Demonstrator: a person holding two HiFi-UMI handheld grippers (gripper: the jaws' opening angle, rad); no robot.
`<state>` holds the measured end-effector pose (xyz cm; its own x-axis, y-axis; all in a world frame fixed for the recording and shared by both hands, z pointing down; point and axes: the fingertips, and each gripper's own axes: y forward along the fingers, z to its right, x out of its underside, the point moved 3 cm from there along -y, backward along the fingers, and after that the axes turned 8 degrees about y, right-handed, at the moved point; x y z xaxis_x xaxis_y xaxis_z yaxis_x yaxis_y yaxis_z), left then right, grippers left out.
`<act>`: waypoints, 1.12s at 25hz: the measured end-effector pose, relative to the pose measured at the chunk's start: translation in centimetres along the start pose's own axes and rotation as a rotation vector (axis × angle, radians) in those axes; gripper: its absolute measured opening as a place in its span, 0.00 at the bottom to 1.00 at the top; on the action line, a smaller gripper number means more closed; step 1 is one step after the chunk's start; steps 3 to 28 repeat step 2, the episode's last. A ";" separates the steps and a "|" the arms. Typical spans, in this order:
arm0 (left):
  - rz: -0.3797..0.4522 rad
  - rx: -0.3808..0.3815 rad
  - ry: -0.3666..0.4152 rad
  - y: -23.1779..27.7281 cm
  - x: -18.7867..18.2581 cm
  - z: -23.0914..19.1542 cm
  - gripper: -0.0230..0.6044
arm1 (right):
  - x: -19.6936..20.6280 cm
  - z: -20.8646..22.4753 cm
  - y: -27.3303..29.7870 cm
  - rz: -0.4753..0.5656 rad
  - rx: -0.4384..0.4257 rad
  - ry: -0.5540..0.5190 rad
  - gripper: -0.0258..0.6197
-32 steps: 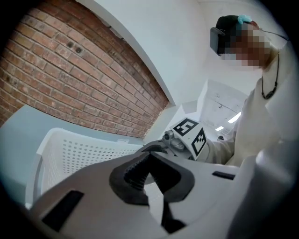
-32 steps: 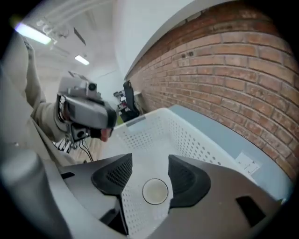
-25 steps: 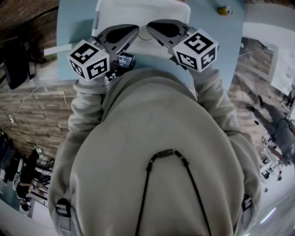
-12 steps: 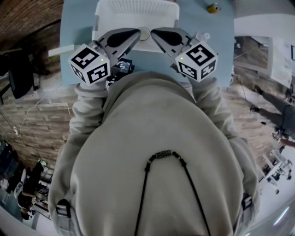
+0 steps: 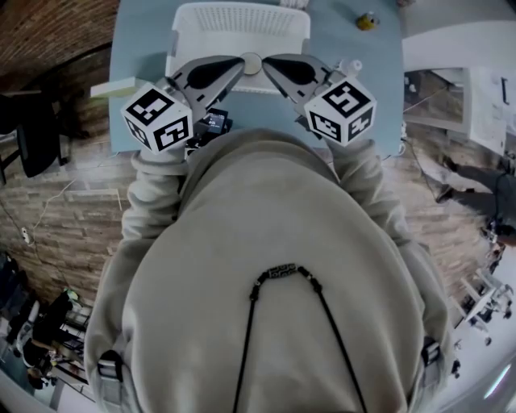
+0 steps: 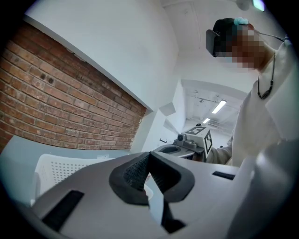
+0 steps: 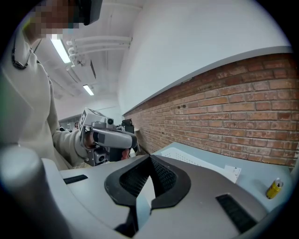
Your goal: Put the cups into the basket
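Grey plastic claws are both squeezed tight: the left claw [image 5: 239,64] and the right claw [image 5: 266,61] each nip one side of the small white cup [image 5: 252,60] (by its thin rim, it seems). Over the last second they have lifted it towards 12 o'clock, up to the near wall of the white basket [image 5: 242,24] on the blue counter [image 5: 141,48]. What is left is probably to carry it over the wall and let go.
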<state>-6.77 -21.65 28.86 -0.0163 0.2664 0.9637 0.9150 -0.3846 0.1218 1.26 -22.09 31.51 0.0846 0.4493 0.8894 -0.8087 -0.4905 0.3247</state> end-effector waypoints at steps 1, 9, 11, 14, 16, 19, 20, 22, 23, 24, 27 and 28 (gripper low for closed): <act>0.002 -0.001 0.002 -0.3 -0.2 0.2 0.03 | -0.1 -0.4 -0.1 -0.001 -0.001 -0.003 0.06; 0.005 -0.002 0.003 -0.6 -0.3 0.5 0.03 | -0.1 -0.8 -0.1 -0.003 -0.002 -0.005 0.06; 0.005 -0.002 0.003 -0.6 -0.3 0.5 0.03 | -0.1 -0.8 -0.1 -0.003 -0.002 -0.005 0.06; 0.005 -0.002 0.003 -0.6 -0.3 0.5 0.03 | -0.1 -0.8 -0.1 -0.003 -0.002 -0.005 0.06; 0.005 -0.002 0.003 -0.6 -0.3 0.5 0.03 | -0.1 -0.8 -0.1 -0.003 -0.002 -0.005 0.06; 0.005 -0.002 0.003 -0.6 -0.3 0.5 0.03 | -0.1 -0.8 -0.1 -0.003 -0.002 -0.005 0.06; 0.005 -0.002 0.003 -0.6 -0.3 0.5 0.03 | -0.1 -0.8 -0.1 -0.003 -0.002 -0.005 0.06; 0.005 -0.002 0.003 -0.6 -0.3 0.5 0.03 | -0.1 -0.8 -0.1 -0.003 -0.002 -0.005 0.06; 0.005 -0.002 0.003 -0.6 -0.3 0.5 0.03 | -0.1 -0.8 -0.1 -0.003 -0.002 -0.005 0.06; 0.005 -0.002 0.003 -0.6 -0.3 0.5 0.03 | -0.1 -0.8 -0.1 -0.003 -0.002 -0.005 0.06; 0.005 -0.002 0.003 -0.6 -0.3 0.5 0.03 | -0.1 -0.8 -0.1 -0.003 -0.002 -0.005 0.06; 0.005 -0.002 0.003 -0.6 -0.3 0.5 0.03 | -0.1 -0.8 -0.1 -0.003 -0.002 -0.005 0.06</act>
